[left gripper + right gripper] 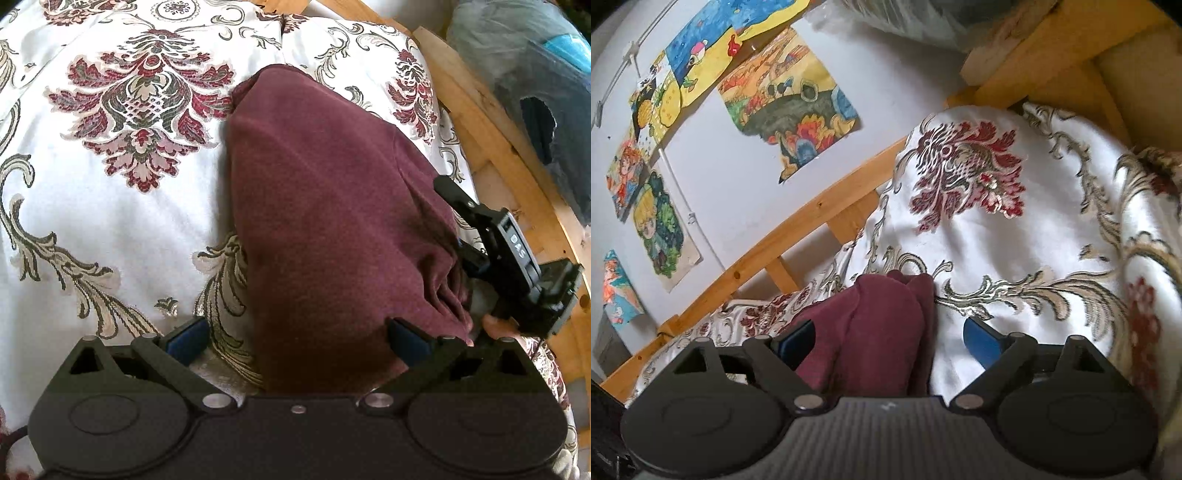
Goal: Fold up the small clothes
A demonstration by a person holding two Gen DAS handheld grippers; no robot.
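The maroon garment (pixel 332 206) lies on the bed (pixel 110 229) already folded into a narrow strip, both left tongs (pixel 295 338) and right tongs (pixel 886 341) spread astride its near end, further folds likely remaining.

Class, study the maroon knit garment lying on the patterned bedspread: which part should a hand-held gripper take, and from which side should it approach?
Probably the near hem of the maroon knit garment, approached from the near edge, low along the floral white bedspread. There the cloth gathers into thick folds that open fingers can straddle; its middle lies flat. The left hand-held gripper already spans that edge, open.
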